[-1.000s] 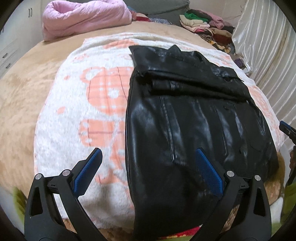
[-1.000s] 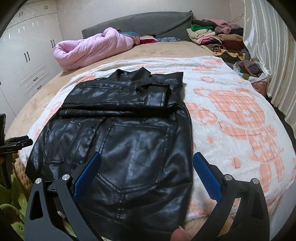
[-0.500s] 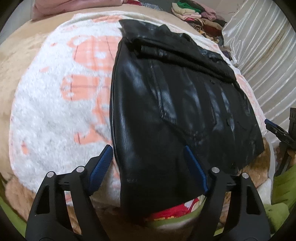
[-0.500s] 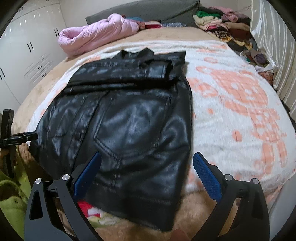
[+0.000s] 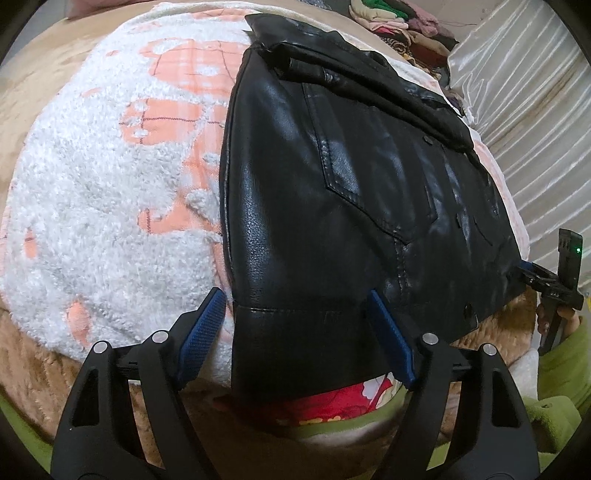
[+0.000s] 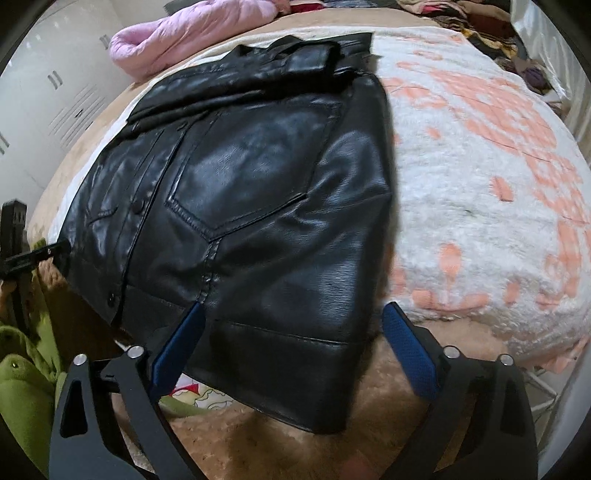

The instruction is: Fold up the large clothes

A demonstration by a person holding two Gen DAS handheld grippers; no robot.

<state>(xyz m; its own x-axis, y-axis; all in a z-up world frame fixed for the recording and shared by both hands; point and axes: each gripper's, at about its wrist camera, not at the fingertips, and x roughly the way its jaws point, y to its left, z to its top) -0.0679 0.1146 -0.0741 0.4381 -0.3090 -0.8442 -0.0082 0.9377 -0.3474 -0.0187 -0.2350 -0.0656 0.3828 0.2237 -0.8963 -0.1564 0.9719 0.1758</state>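
Bedroom, with a wide bed (image 6: 92, 155) under a tan plush cover, topped by a fluffy white blanket with peach bear print (image 5: 92, 192).

Nearest, at the bed's near edge: hem of a black leather jacket (image 5: 332, 192), overhanging slightly, with red-and-yellow patterned fabric (image 5: 332, 404) peeking out below it. Left gripper (image 5: 295, 343), blue-padded, poised over the jacket's left hem corner, jaws fairly wide, hem between the pads but not visibly pinched. Right gripper (image 6: 291, 350) over the right hem corner, jaws wide and closing, hem between them, no pressing contact visible. Green sleeves at the frame edges.

Farther in: jacket body lying flat along the blanket, patch pocket and snaps up, sleeves already folded across the upper part, collar toward the far end.

Farthest: pink padded quilt (image 6: 192, 40) bundled at the far edge, stack of folded clothes (image 5: 399, 22) by the pale curtain (image 5: 524, 85), white wardrobe doors (image 6: 40, 122) to the side.

Step in hand, by appearance: taking hold of both hem corners for the bottom-to-top fold. Next move calls for closing firmly on both corners, leather being thick and slick, then lifting together and carrying the hem evenly toward the collar, without dragging the folded sleeves askew.
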